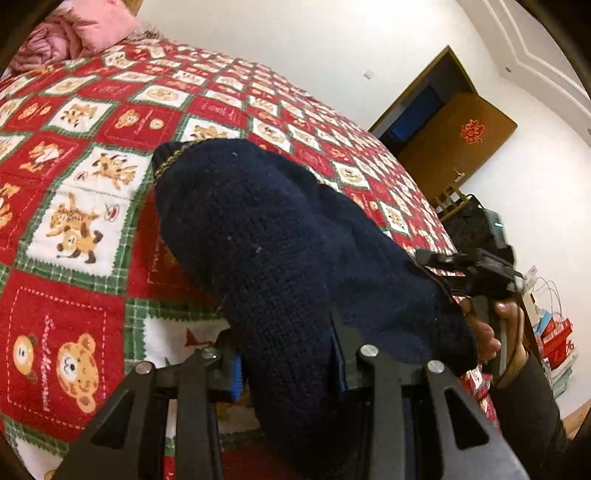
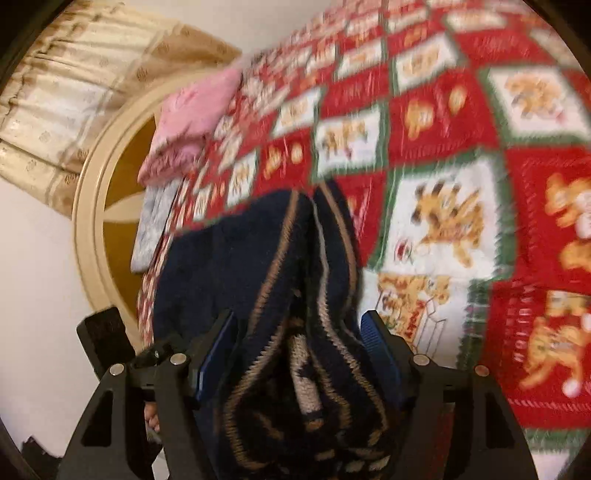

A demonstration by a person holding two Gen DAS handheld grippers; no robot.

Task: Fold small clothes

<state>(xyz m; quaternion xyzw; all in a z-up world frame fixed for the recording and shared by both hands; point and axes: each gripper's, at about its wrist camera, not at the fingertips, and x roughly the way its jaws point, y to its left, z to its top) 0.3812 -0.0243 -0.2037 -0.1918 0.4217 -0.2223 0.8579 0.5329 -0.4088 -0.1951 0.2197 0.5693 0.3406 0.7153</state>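
Note:
A navy knit sweater point(image 1: 251, 229) hangs above the bed, lifted off the quilt. My left gripper point(image 1: 288, 354) is shut on a thick fold of it, and the cloth runs up and away between the blue pads. In the blurred right wrist view the same sweater point(image 2: 229, 258) shows tan stripes and lies bunched between the wide-set jaws of my right gripper point(image 2: 295, 347), which stands open around it. In the left wrist view the right gripper point(image 1: 439, 258) sits at the sweater's right edge, held by a hand point(image 1: 484, 332).
A red, white and green patchwork quilt point(image 1: 92, 110) covers the bed point(image 2: 443, 110). Pink folded cloth point(image 1: 74, 33) lies at the far end point(image 2: 195, 114) by a round headboard point(image 2: 92, 206). A brown door point(image 1: 454, 136) and boxes point(image 1: 554, 332) stand beyond the bed's right side.

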